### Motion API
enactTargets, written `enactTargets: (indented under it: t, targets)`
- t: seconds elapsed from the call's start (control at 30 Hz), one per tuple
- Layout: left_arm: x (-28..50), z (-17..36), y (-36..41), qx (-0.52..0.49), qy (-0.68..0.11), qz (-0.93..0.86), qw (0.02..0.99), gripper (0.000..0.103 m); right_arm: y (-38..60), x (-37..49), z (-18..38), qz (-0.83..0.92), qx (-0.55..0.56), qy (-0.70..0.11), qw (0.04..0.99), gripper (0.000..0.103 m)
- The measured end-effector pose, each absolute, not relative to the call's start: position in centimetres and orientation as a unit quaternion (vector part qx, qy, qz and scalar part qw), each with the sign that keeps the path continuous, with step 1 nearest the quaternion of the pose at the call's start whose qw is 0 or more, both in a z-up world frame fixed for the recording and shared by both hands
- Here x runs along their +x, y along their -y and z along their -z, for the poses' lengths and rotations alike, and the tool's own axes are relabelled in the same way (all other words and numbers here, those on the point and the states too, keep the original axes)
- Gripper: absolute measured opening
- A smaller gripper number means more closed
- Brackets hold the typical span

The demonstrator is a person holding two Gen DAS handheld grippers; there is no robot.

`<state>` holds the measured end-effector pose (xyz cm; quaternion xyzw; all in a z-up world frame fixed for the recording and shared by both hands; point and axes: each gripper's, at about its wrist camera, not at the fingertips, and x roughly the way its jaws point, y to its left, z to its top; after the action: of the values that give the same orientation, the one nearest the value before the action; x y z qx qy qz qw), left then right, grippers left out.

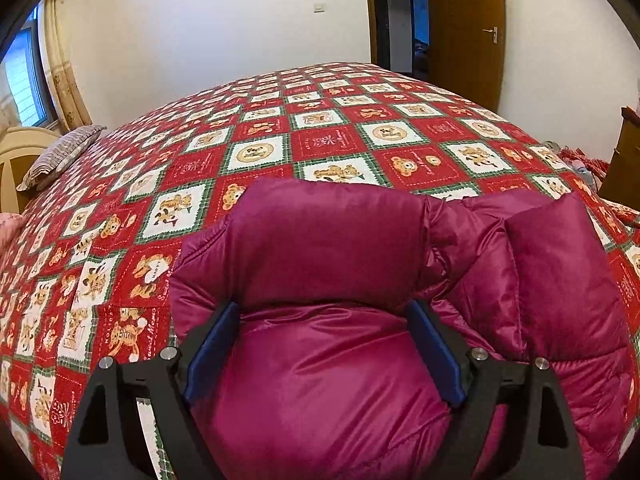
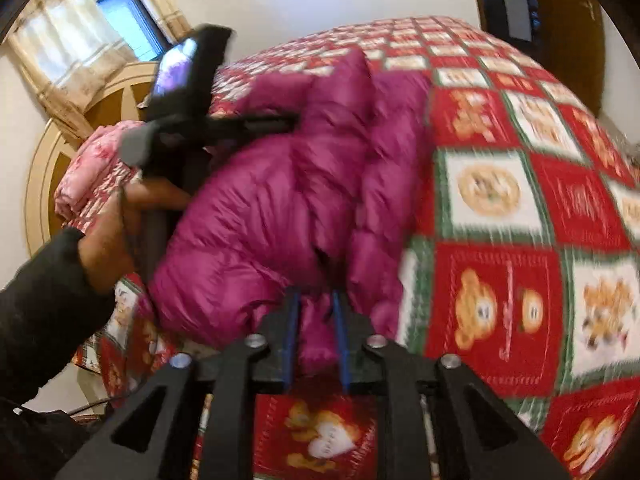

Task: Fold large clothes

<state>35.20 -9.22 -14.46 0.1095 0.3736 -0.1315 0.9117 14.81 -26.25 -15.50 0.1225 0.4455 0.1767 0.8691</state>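
Observation:
A magenta puffer jacket point(image 1: 340, 240) lies bunched and partly folded on the red bear-patterned quilt point(image 1: 320, 128). My left gripper point(image 1: 323, 308) stands wide open, pointing down onto the jacket. The puffy bulk bulges up between its blue pads point(image 1: 212, 348). In the blurred right wrist view the same jacket point(image 2: 280, 200) sits near the bed's edge. My right gripper point(image 2: 315, 296) is nearly shut, with a fold of the jacket's near edge filling the narrow gap between its pads. A person's hand point(image 2: 116, 220) in a black sleeve holds the left gripper's handle at the jacket's far side.
A striped pillow point(image 1: 60, 156) and a wooden headboard point(image 1: 16, 152) are at the left. A folded pink blanket point(image 2: 96, 176) lies by the headboard. A brown door point(image 1: 464, 32) stands beyond the bed, with brown furniture point(image 1: 624, 152) on the right. Quilt stretches beyond the jacket.

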Motion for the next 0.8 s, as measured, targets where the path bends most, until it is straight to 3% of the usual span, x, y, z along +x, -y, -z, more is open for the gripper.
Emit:
enactTargets:
  t: [0.33,0.8]
  targets:
    - [33.9,14.6,8.3,0.106,-0.369,0.144,0.912,0.087,27.2,15.0,17.5,-0.180,0.114,-0.443,0.871,0.012]
    - [33.7,14.7,8.3,0.107,-0.361,0.138,0.916,0.087,29.8,15.9,17.8,-0.186,0.172,-0.464,0.849,0.011]
